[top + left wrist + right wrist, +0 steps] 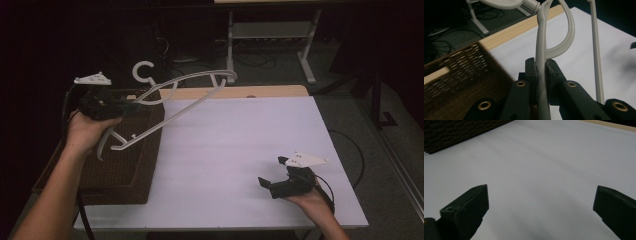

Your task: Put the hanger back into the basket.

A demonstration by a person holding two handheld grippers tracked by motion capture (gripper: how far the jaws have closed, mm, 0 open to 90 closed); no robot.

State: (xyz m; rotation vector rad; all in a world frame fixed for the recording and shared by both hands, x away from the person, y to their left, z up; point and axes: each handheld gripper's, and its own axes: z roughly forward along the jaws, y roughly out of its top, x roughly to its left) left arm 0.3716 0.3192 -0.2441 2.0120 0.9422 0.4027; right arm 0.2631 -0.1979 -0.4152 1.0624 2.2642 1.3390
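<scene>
Hanger point(172, 102): pale plastic, held in the air, tilted, above the left part of the counter and the near rim of the basket; hook point(143, 71) pointing up and away.
Grip: left hand-held gripper point(129, 106) pinches one arm of the hanger; the left gripper view shows the jaws pressed onto the arm point(541, 75).
Basket point(120, 165): dark woven, on the left of the counter, below the hanger; contents cannot be told.
Right hand-held gripper point(272, 172): jaws spread, holding nothing, low over the near right of the counter, well apart from the hanger.
Counter point(240, 145): white top, bare in the middle.
Progress: hanger lifted and secured, judged complete; setting it down or handing it over judged not yet done.
</scene>
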